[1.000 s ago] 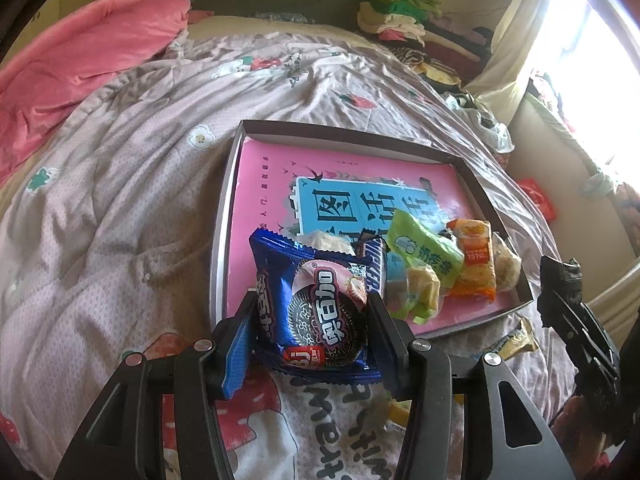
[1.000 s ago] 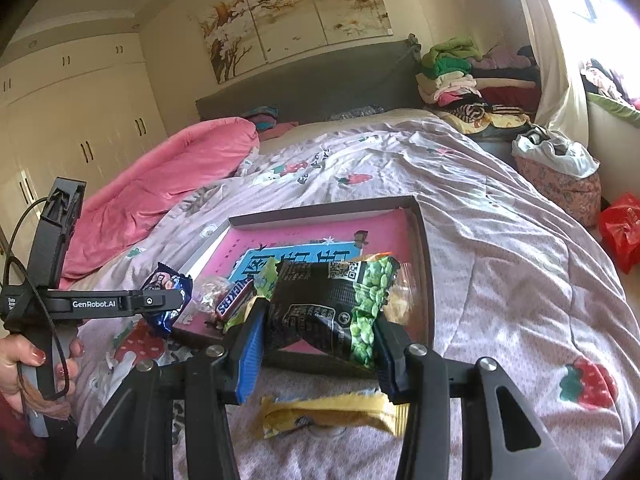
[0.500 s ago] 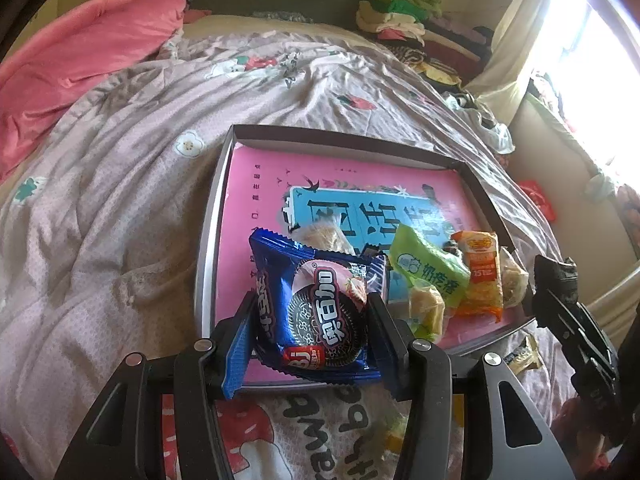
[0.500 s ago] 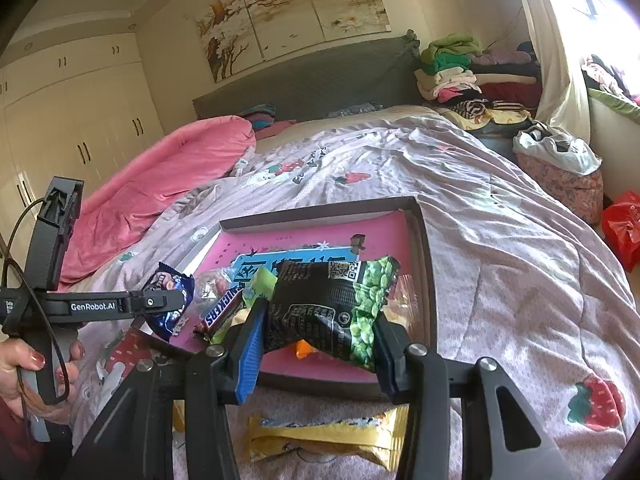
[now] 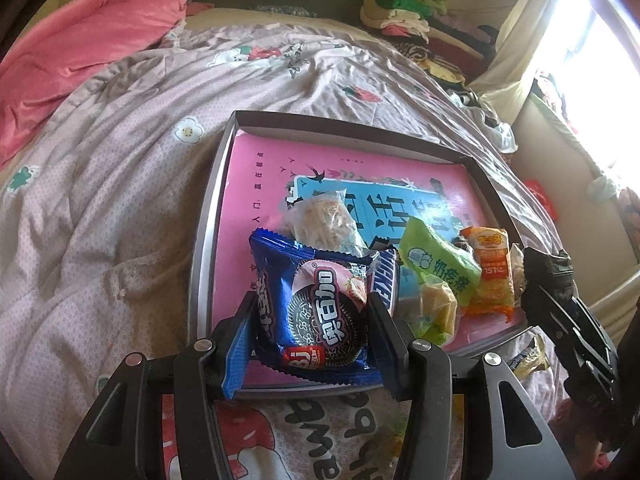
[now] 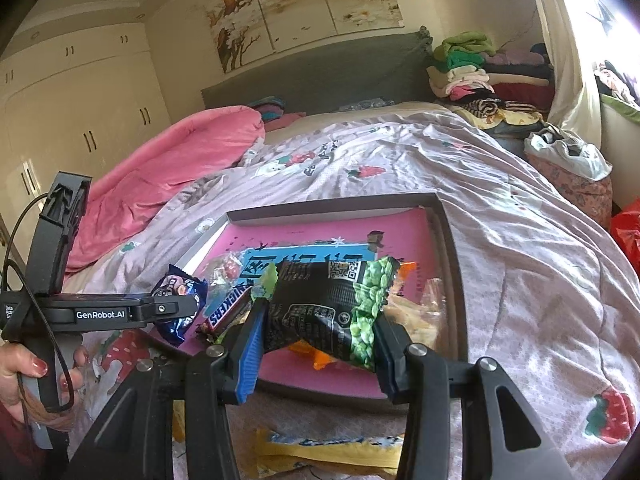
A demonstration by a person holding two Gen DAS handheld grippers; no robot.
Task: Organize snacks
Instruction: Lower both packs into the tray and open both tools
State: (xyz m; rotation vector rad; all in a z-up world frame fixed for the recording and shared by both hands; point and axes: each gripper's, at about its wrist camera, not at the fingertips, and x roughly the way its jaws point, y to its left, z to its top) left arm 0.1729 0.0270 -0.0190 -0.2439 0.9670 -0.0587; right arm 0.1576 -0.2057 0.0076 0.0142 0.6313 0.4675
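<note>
A shallow grey-rimmed tray [image 5: 208,216] with a pink liner lies on the bed; it also shows in the right wrist view [image 6: 452,256]. My left gripper [image 5: 312,320] is shut on a blue Oreo packet [image 5: 316,308], held over the tray's near left corner. My right gripper [image 6: 320,320] is shut on a black and green pea packet [image 6: 332,312], held over the tray's near edge. In the tray lie a Snickers bar [image 6: 228,312], a clear-wrapped pastry [image 5: 324,224], a green packet [image 5: 436,264] and an orange packet [image 5: 492,276].
A yellow wrapped snack [image 6: 328,448] lies on the lilac quilt [image 5: 100,220] in front of the tray. A pink duvet [image 6: 168,176] is bunched at the far left. Folded clothes [image 6: 468,68] are stacked by the headboard.
Both grippers have moved forward with their packets, from the bed in front of the tray to over its near edge. Both grips are unchanged.
</note>
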